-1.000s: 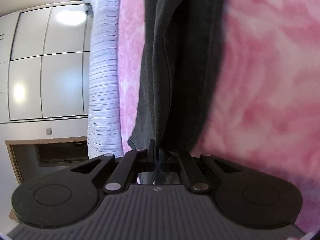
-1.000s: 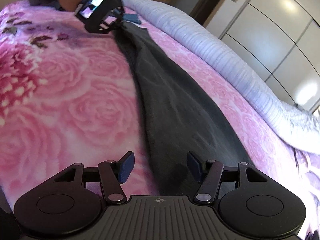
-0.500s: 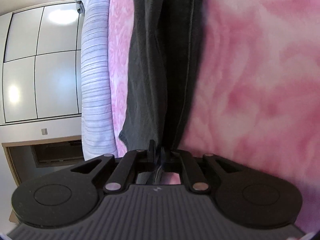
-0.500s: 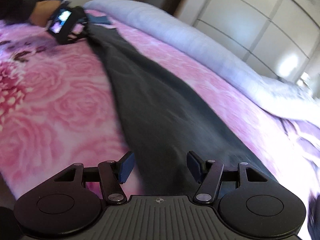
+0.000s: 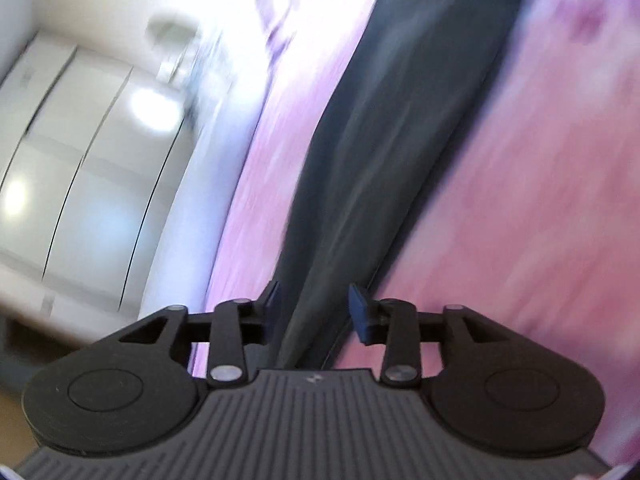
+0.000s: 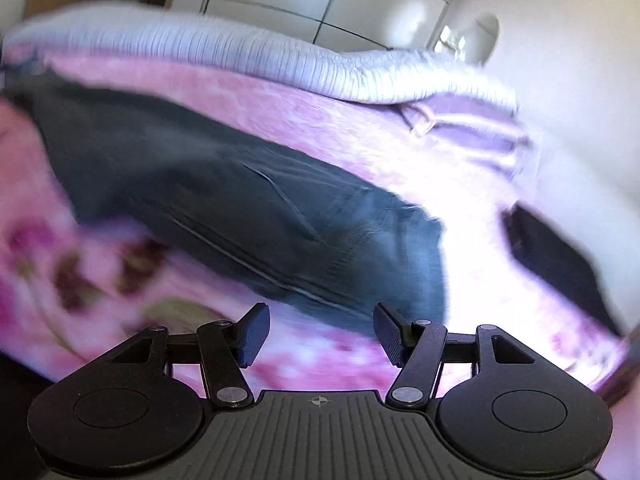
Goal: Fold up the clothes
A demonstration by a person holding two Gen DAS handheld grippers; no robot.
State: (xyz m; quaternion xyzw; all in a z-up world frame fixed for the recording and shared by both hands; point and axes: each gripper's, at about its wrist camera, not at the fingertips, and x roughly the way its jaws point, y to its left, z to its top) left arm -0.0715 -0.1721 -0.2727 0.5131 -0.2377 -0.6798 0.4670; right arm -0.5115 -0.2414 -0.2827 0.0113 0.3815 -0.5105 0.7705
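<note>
Dark grey trousers (image 6: 224, 200) lie stretched out long on a pink floral blanket (image 6: 92, 248). In the left wrist view the trousers (image 5: 384, 152) run away from my left gripper (image 5: 314, 308), which is open with the leg end of the cloth lying between its fingers. My right gripper (image 6: 320, 332) is open and empty, just in front of the waist end of the trousers, above the blanket. Both views are blurred by motion.
A lavender ribbed duvet (image 6: 248, 56) is bunched along the far side of the bed. Another dark garment (image 6: 560, 264) lies at the right. White wardrobe doors (image 5: 80, 168) and a wall stand beyond the bed.
My left gripper opened and let go of the trouser leg end. My right gripper swung to the right along the trousers to the waist end, still open.
</note>
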